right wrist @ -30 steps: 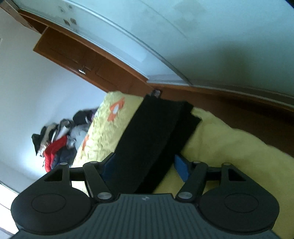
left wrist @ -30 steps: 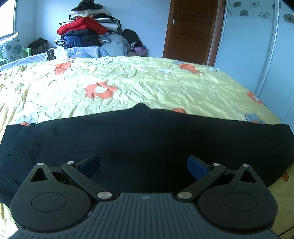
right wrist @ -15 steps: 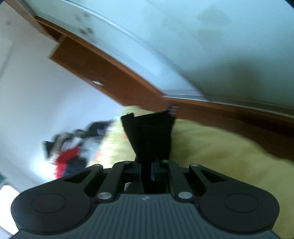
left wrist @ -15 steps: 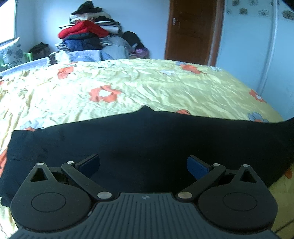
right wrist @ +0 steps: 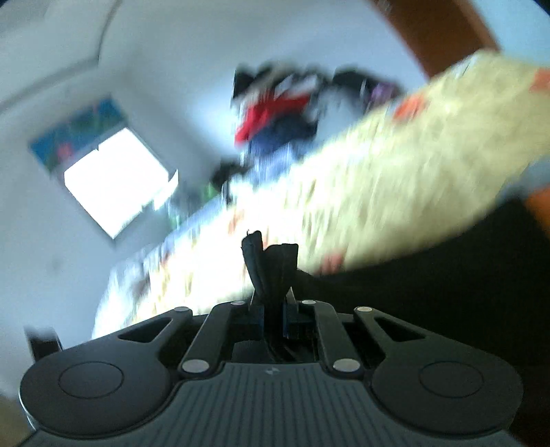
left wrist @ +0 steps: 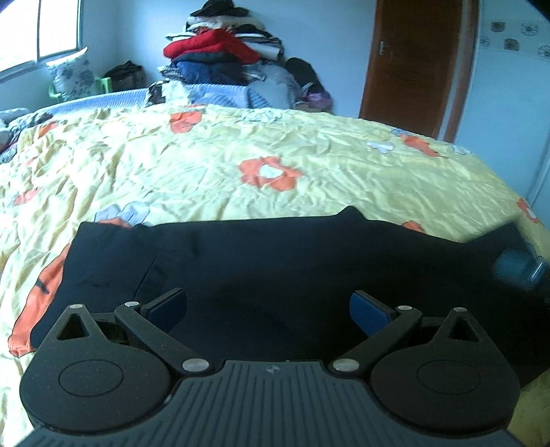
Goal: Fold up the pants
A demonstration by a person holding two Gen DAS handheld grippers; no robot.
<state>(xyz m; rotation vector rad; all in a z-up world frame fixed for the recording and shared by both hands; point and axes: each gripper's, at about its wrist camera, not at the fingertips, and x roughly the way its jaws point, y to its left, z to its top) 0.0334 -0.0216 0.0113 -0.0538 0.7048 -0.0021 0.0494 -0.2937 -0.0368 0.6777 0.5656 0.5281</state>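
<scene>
Black pants (left wrist: 275,261) lie flat across the near side of the yellow flowered bed cover (left wrist: 240,165). My left gripper (left wrist: 268,309) is open and empty, just above the middle of the pants. My right gripper (right wrist: 273,313) is shut on a bunched black end of the pants (right wrist: 270,261) and holds it lifted; the rest of the pants (right wrist: 429,302) trails to the lower right. The right gripper also shows as a blur at the right edge of the left wrist view (left wrist: 519,268).
A pile of clothes (left wrist: 223,55) is stacked behind the bed's far edge. A brown door (left wrist: 416,65) stands at the back right. A pillow (left wrist: 70,74) and a window (left wrist: 34,31) are at the back left.
My right gripper has closed on the end of the pants and swung it up and over towards the bed; its view is now blurred. My left gripper stayed open and shifted slightly left.
</scene>
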